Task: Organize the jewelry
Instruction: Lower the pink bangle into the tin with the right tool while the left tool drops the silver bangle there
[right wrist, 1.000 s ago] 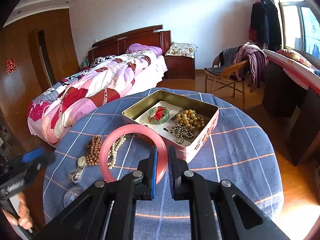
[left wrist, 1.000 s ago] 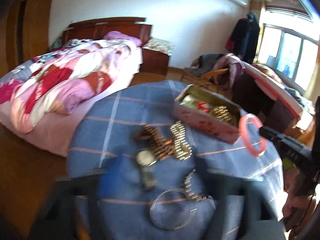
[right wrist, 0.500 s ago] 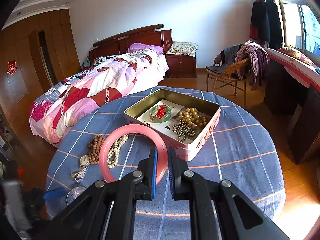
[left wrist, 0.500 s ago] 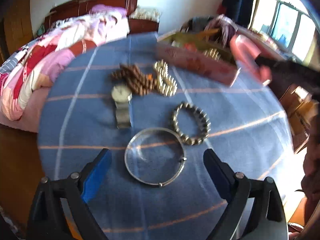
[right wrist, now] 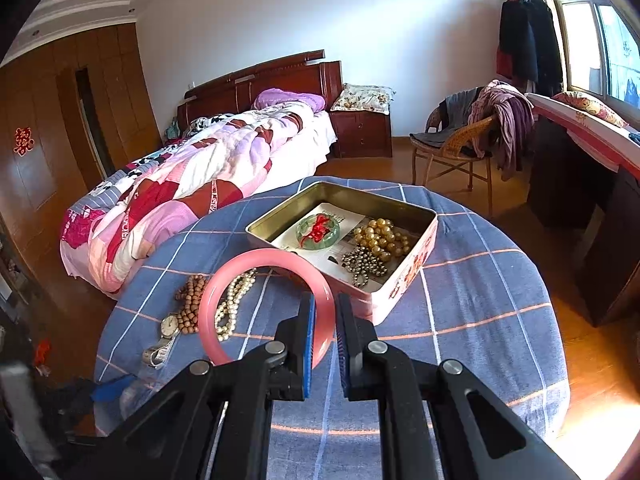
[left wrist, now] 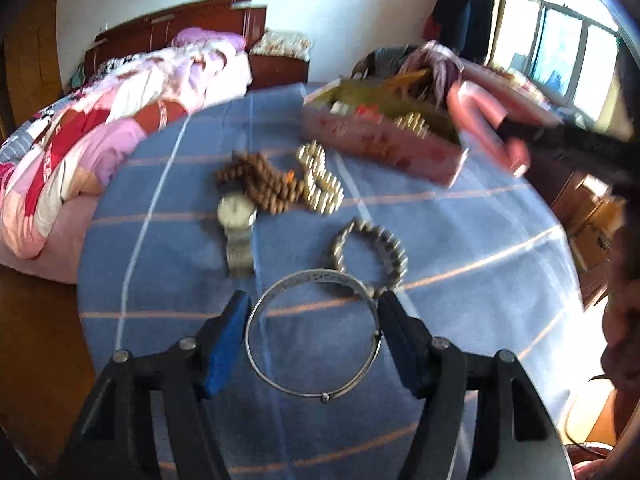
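I see the tin (right wrist: 404,280) sitting at frame centre on the blue table (right wrist: 480,320). My right gripper (right wrist: 325,344) clamps the pink bangle (right wrist: 224,280) just left of it. Low in the left view, my left gripper (left wrist: 312,320) is closing around the silver bangle (left wrist: 280,292); its thin rim may squirt sideways into the beaded bracelet (left wrist: 396,248).

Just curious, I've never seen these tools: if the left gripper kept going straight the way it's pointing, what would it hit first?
Most likely the silver bangle, which already lies between the closing left gripper fingers, then the tablecloth under it. The beaded bracelet lies just beyond.
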The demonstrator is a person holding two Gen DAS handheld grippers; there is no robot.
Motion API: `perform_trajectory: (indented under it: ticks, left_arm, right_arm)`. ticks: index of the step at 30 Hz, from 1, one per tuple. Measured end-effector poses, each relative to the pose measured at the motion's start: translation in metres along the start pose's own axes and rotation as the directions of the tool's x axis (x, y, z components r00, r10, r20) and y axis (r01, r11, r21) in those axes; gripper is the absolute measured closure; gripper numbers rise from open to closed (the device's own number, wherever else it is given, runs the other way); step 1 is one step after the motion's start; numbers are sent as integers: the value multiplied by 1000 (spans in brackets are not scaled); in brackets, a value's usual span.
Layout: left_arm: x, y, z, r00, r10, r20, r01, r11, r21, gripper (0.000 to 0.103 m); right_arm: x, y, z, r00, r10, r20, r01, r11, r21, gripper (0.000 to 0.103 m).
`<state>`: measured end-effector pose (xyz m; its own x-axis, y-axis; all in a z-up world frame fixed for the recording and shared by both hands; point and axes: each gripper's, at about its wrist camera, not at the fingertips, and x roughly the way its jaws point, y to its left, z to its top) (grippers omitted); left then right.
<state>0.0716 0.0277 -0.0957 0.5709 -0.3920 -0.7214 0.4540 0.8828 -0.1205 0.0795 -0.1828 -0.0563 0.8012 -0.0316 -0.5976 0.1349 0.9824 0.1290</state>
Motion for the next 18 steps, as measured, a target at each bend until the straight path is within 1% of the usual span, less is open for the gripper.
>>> perform_trajectory:
  ticks: [4, 8, 12, 15, 16, 18]
  left_arm:
    - [-21, -1, 24, 995, -24, 96, 25, 1000, -15, 36]
    - [-29, -4, 58, 980, -62, 190, 70, 997, -34, 35]
    - [-22, -12, 95, 965, -71, 253, 80, 996, -27, 35]
    - [-8, -18, 122, 954, -80, 289, 94, 995, -35, 35]
    - [-1, -20, 130, 952, -82, 294, 97, 995, -36, 35]
    - [13, -27, 141, 954, -75, 289, 88, 996, -31, 35]
  right_arm:
    - [2, -9, 6, 1000, -7, 3, 7, 1000, 29, 94]
    - [2, -16, 22, 999, -28, 29, 27, 999, 23, 94]
    - [7, -28, 48, 997, -47, 68, 45, 998, 36, 94]
    - [22, -37, 65, 996, -58, 71, 54, 997, 59, 94]
    - [29, -41, 71, 995, -66, 69, 61, 996, 65, 94]
    - [46, -48, 78, 995, -86, 53, 82, 994, 72, 94]
